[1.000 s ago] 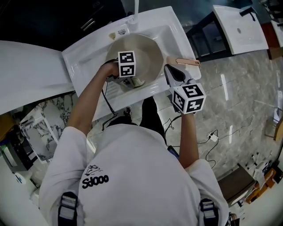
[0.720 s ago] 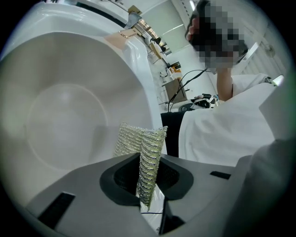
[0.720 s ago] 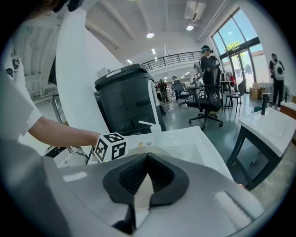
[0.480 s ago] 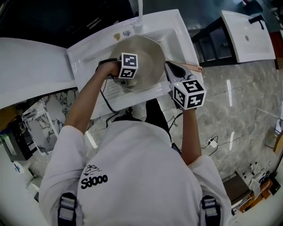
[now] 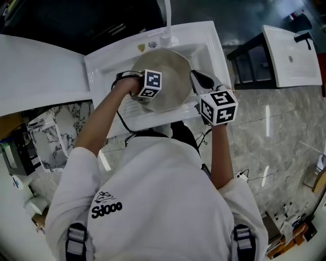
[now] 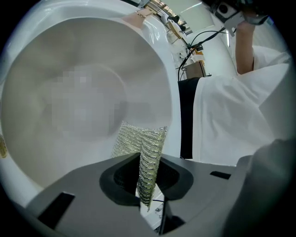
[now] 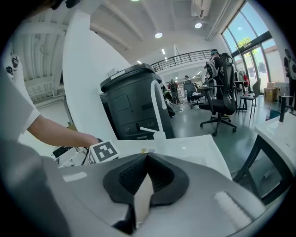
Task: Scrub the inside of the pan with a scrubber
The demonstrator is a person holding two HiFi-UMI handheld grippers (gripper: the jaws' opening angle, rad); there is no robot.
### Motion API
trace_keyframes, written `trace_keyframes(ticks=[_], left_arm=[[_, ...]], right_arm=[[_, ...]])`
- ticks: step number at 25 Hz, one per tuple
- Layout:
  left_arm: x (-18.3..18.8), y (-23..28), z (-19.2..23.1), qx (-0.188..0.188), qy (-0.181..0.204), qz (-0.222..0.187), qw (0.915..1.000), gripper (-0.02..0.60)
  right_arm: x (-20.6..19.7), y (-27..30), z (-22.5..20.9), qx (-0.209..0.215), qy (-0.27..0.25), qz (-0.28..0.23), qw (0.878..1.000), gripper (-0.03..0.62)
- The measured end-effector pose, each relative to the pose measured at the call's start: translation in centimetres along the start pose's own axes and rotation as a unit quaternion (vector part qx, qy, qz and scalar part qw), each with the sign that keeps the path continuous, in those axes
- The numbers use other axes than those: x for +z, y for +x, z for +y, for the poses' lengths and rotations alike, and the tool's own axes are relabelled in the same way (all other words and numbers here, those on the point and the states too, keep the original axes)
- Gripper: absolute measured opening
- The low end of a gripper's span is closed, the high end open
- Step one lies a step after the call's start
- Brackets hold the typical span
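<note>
left claw is pressed shut on a shiny mesh scrubber. the scrubber sticks out past the tips and lies against the inside of the pan, down by the side closest to the person. the pan is round and pale grey, and it sits in the white sink just below the tap. right claw is at the pan's right side and pinches the pale wooden handle tight between its two dark pads. the handle fills the gap between them. seen from above, the left claw is over the middle of the pan and the right claw is over the sink's front right edge. the person in a white shirt stands right up against the sink. another white sink is well apart, off to the right, past a shiny stone floor.
</note>
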State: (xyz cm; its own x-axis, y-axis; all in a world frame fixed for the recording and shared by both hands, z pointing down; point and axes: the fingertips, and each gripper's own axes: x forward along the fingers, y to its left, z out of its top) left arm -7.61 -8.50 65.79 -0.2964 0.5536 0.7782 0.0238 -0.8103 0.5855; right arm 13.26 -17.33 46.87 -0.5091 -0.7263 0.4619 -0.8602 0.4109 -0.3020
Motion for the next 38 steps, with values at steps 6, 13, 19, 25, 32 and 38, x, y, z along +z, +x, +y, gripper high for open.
trace_keyframes(ticks=[6,13,19,25,32,38], left_arm=[[-0.4,-0.5,1.9,0.035,-0.029,0.005,0.999,0.063],[-0.9,-0.9,6.2,0.114,-0.082,0.005,0.9901,0.063],[-1.3,-1.7,9.5,0.175,-0.12,-0.001,0.9773,0.064],[-1.1,-3.3,11.8,0.254,-0.125,0.0,0.9592,0.063],[0.5,-5.1,14.5,0.329,-0.131,-0.035,0.9346,0.063],[1.8,-7.2,16.1,0.356,-0.162,-0.097,0.915,0.06]], right_arm=[[-0.8,0.5,-1.4,0.002,0.008,0.004,1.0,0.011],[-1.3,1.0,-2.8,0.004,0.013,0.012,1.0,0.011],[-0.9,1.9,-3.2,0.015,0.004,0.019,1.0,0.011],[-0.7,2.7,-2.9,0.03,-0.006,0.029,0.999,0.01],[-1.6,2.8,-3.5,0.034,-0.007,0.04,0.999,0.009],[-2.5,2.0,-4.3,0.028,0.001,0.045,0.999,0.011]])
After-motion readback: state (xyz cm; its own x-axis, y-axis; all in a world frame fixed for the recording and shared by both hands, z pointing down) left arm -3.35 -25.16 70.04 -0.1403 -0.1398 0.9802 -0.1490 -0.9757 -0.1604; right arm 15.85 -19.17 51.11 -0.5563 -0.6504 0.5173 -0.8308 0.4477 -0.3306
